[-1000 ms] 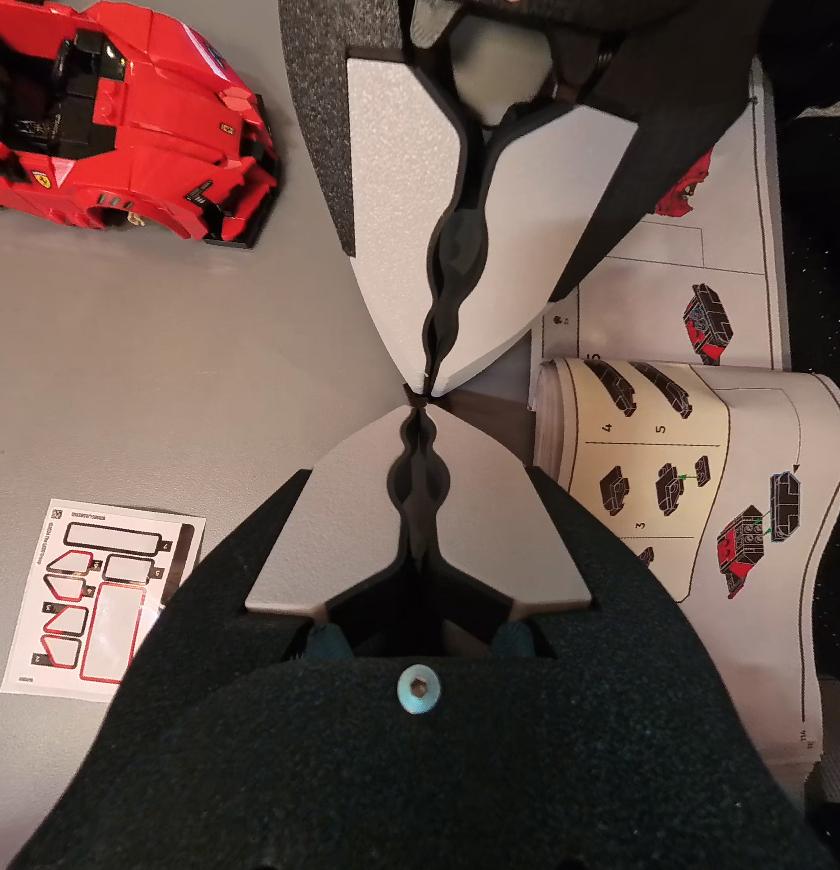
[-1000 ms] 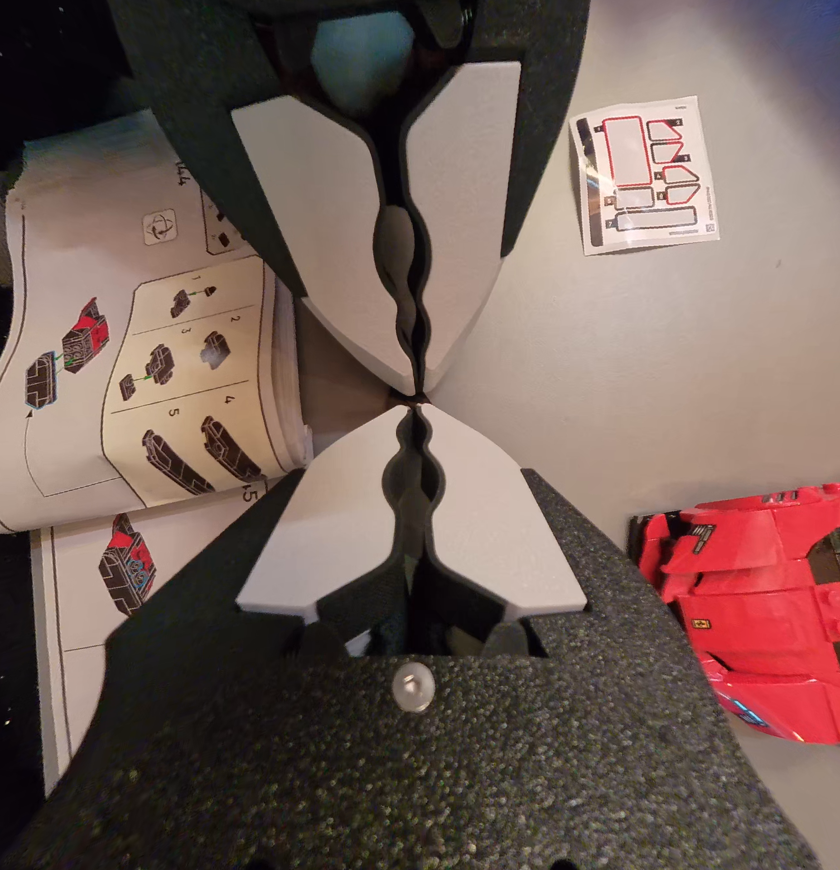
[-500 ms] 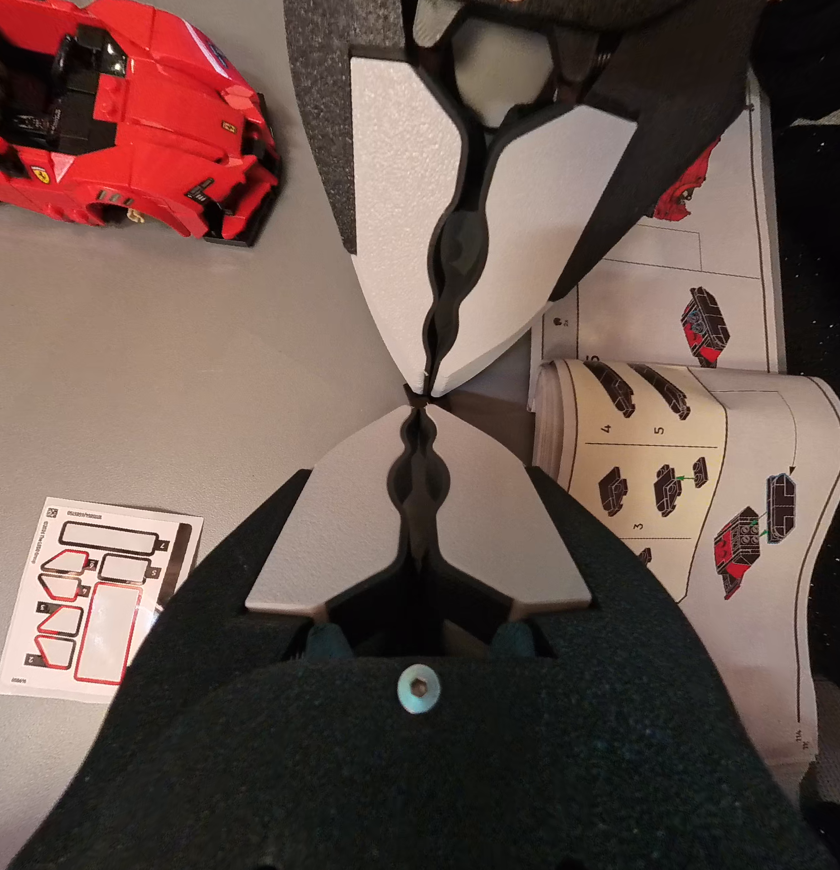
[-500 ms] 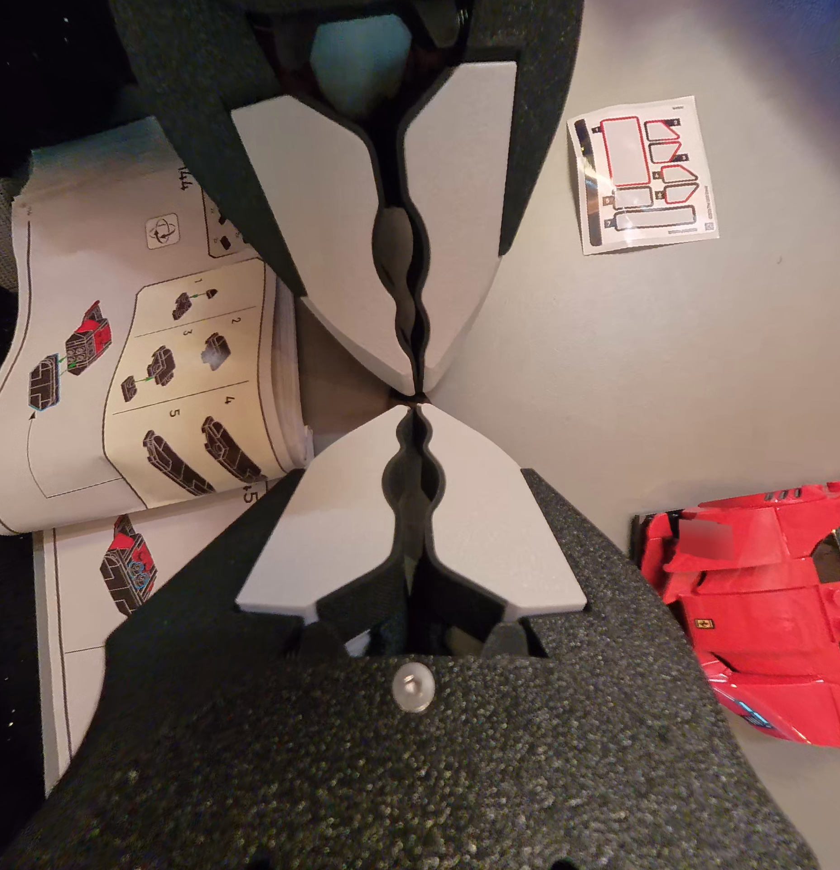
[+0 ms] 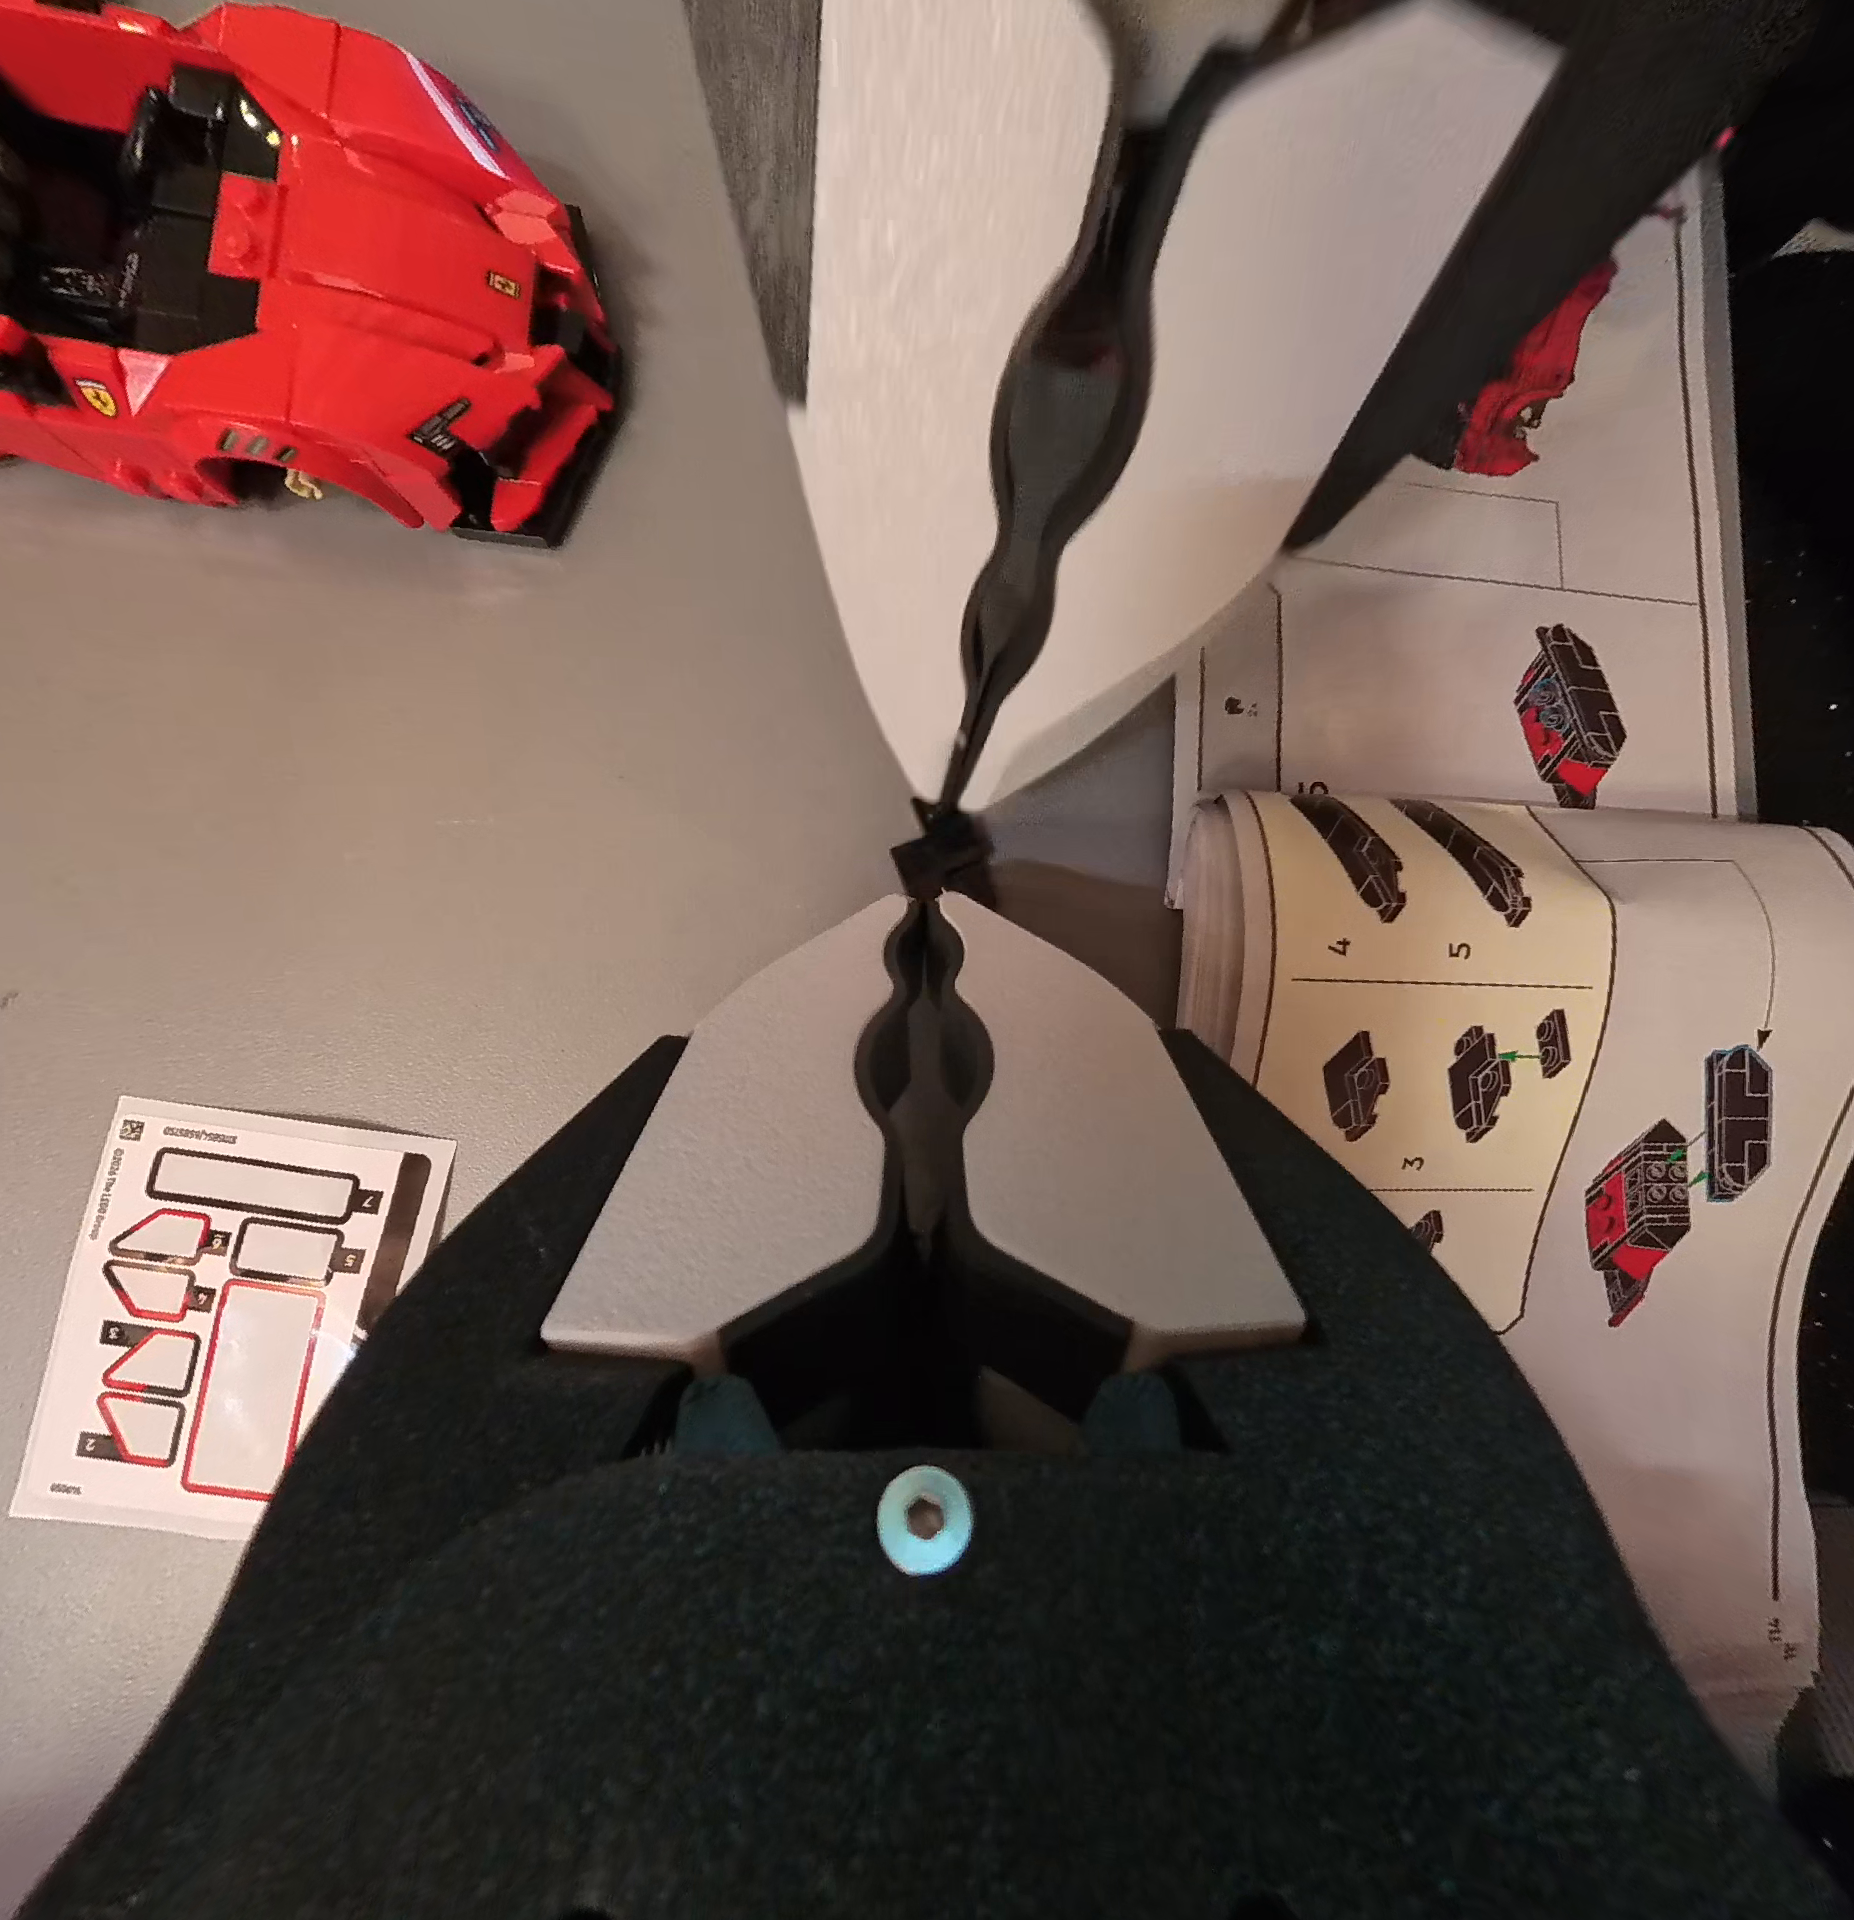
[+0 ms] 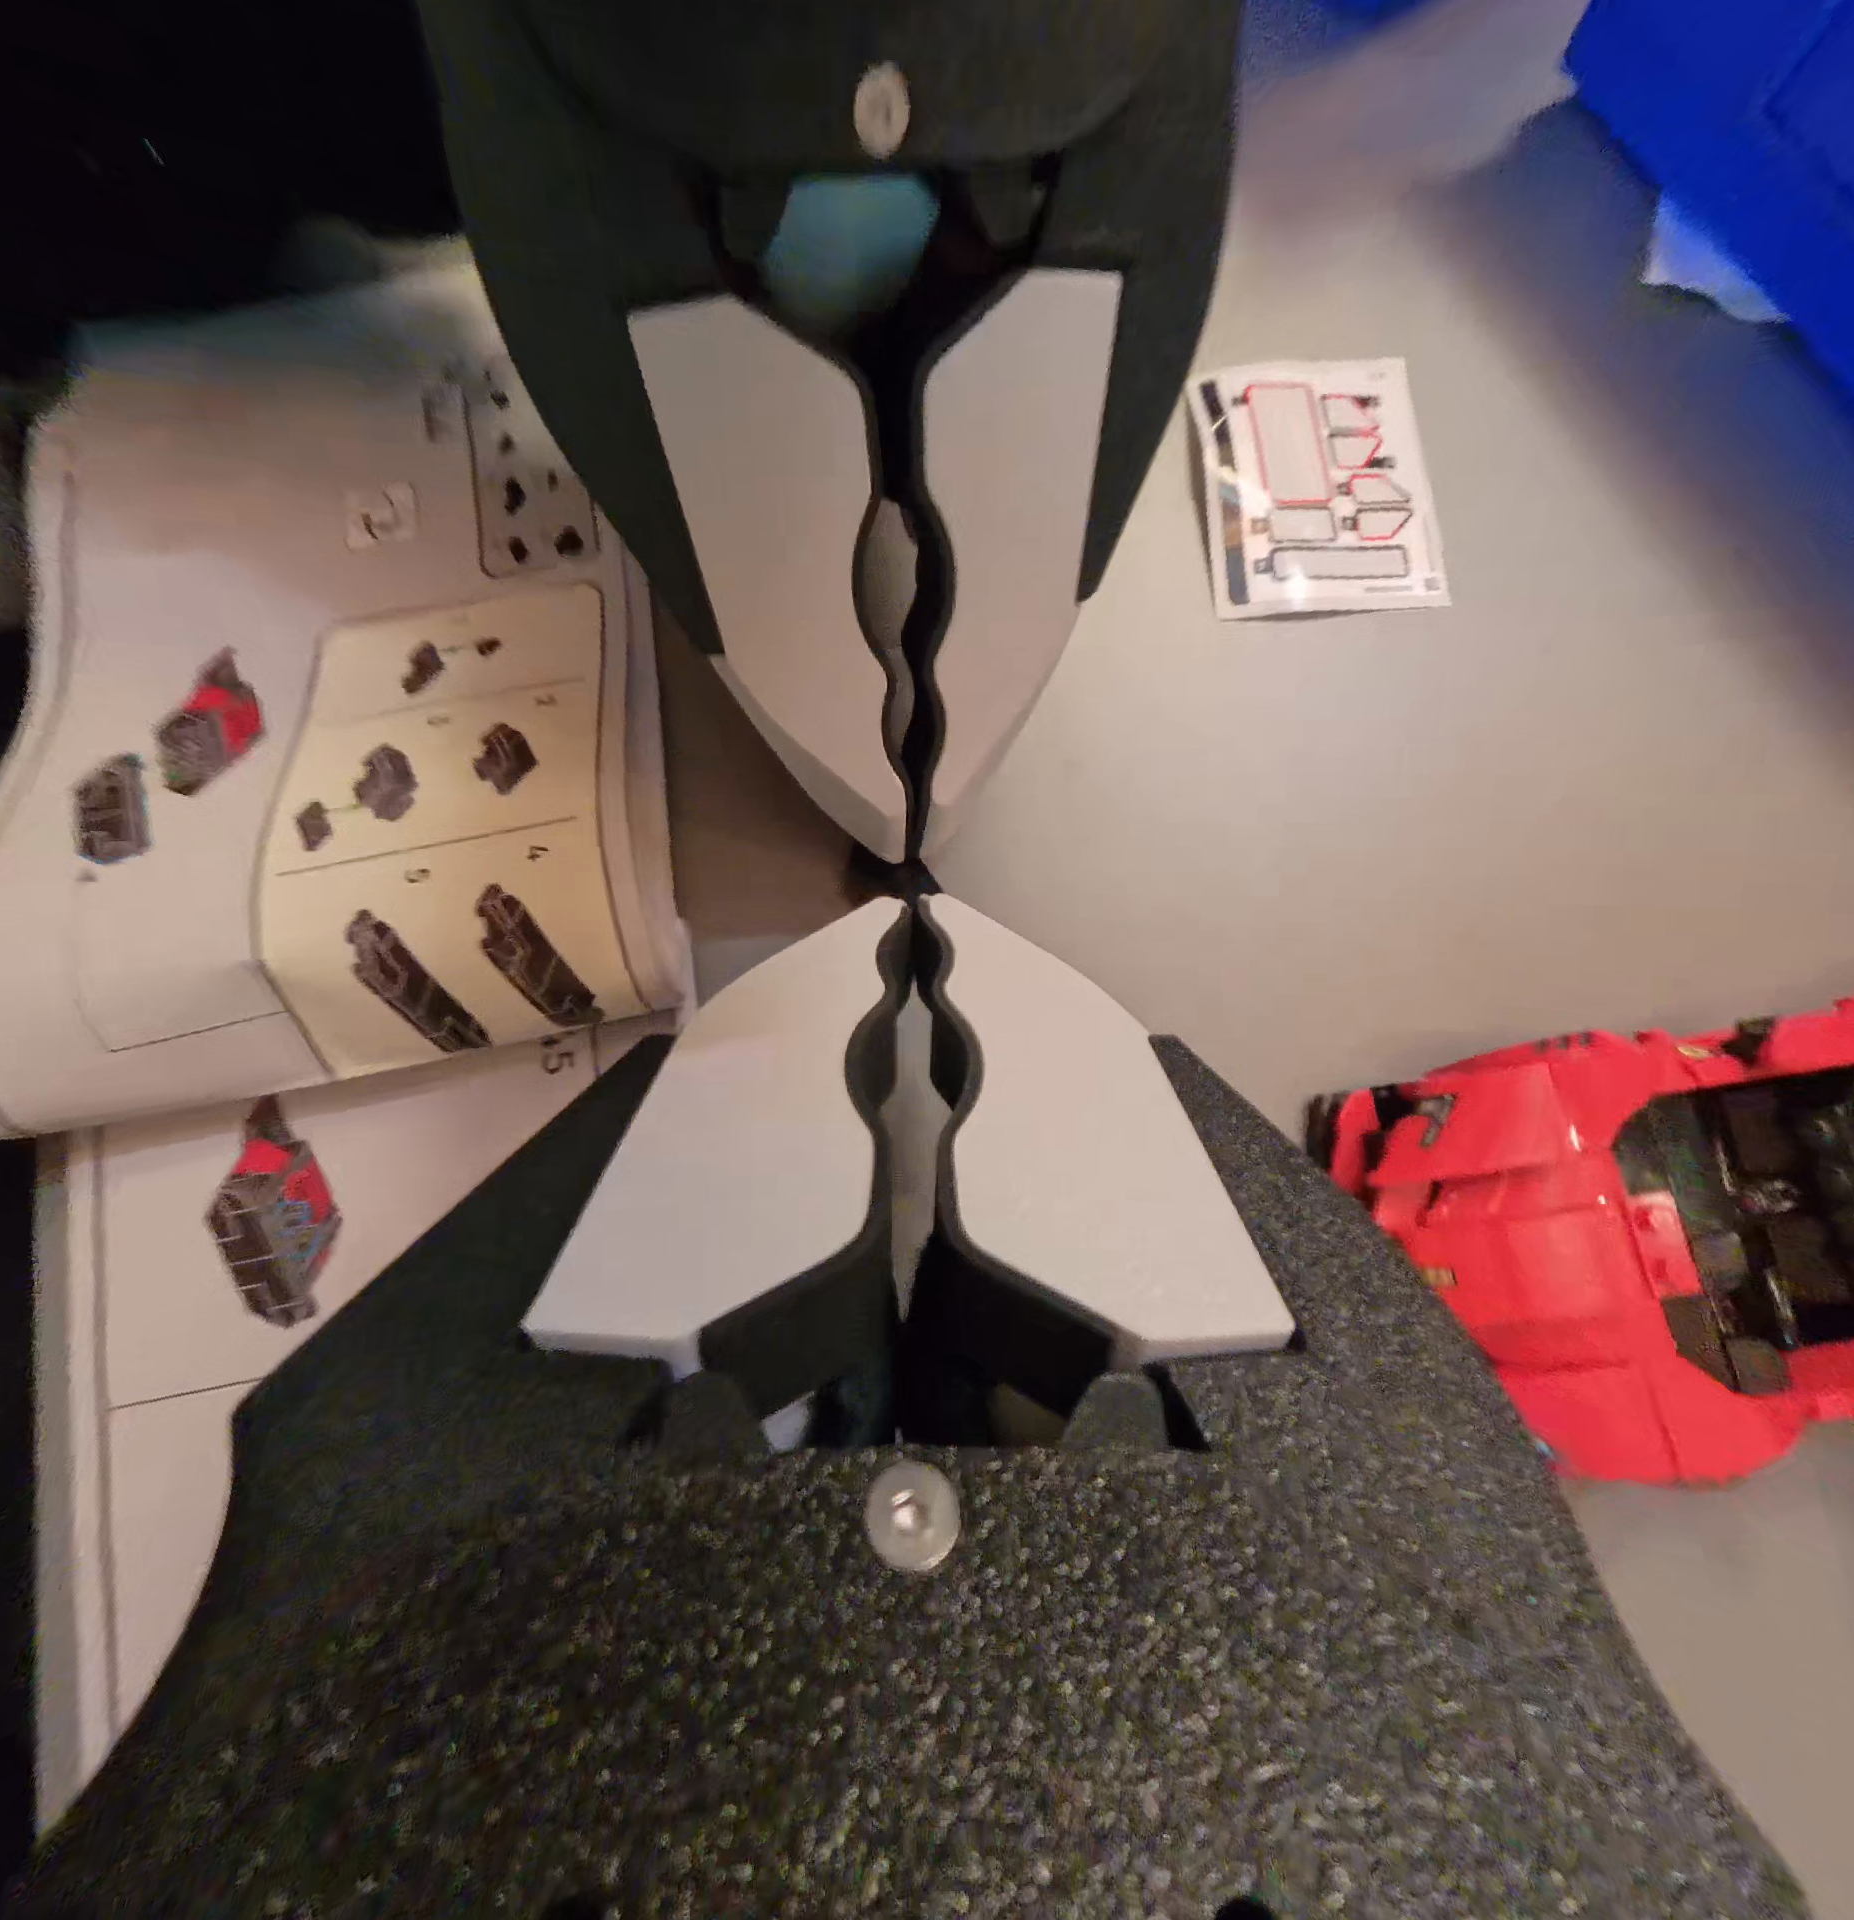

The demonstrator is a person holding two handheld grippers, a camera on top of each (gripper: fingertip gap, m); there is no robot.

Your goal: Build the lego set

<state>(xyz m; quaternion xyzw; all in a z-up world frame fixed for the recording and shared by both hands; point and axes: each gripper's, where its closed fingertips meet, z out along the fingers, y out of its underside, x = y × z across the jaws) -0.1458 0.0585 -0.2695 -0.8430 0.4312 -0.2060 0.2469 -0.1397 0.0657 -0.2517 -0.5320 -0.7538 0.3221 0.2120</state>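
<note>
A small black brick (image 5: 938,864) is held in the air between two sets of tongs that meet tip to tip above a grey table (image 5: 403,790). In the left wrist view the brick sits right at the closed tips of the left gripper (image 5: 925,906), whose fingers (image 5: 767,1132) are pressed together, and the tips of the right gripper (image 5: 962,800) come down onto it from the far side, also drawn together. In the right wrist view the same meeting is seen from the other end: the right gripper (image 6: 910,902) is pinched shut at its tips, the left gripper (image 6: 915,850) is pinched shut opposite, and only a dark speck of the brick (image 6: 869,864) shows between them (which pair actually bears its weight cannot be told).

Beside the tips an open instruction booklet (image 5: 1442,1039) is laid on the table, one page curled over. A sticker sheet (image 5: 227,1309) lies flat on the other side, apart from the booklet. A red toy car (image 5: 279,270), partly built, rests farther off on the table, well apart from the sheet. A blue bin (image 6: 1754,177) is seen at the far corner in the right wrist view, blurred.
</note>
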